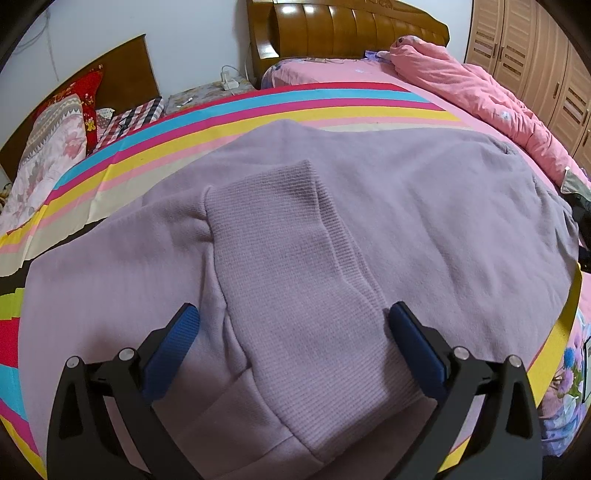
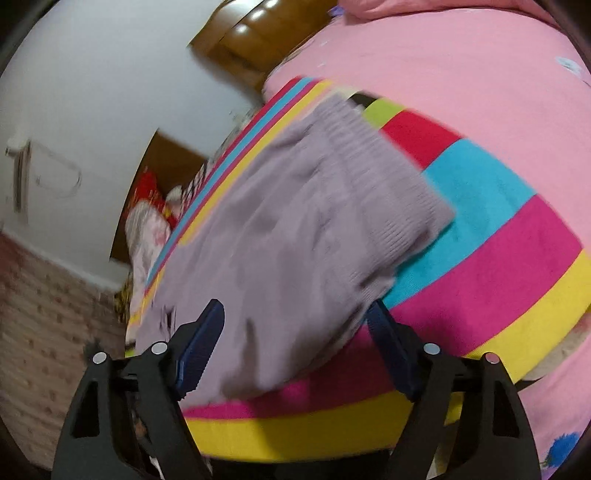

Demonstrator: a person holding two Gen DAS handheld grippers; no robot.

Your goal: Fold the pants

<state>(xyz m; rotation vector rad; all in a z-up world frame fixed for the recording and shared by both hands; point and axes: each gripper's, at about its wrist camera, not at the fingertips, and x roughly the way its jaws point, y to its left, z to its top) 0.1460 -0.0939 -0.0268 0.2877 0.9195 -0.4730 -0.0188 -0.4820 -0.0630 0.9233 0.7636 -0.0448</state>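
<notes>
Lilac fleece pants (image 1: pixel 369 206) lie spread on a striped blanket (image 1: pixel 221 110) on the bed. A ribbed cuff (image 1: pixel 273 229) is folded over onto the pants, right in front of my left gripper (image 1: pixel 293 321), which is open with the cuff's leg between its blue pads. In the blurred right wrist view the pants (image 2: pixel 295 229) lie on the blanket (image 2: pixel 480 236), ribbed waistband (image 2: pixel 373 162) at the far end. My right gripper (image 2: pixel 295 321) is open just above the pants' near edge.
A pink quilt (image 1: pixel 487 92) is bunched at the far right of the bed. A wooden headboard (image 1: pixel 347 29) and wardrobe (image 1: pixel 535 48) stand behind. Pillows (image 1: pixel 55 140) lie at the left. The bed edge and floor (image 2: pixel 44 332) show at the left.
</notes>
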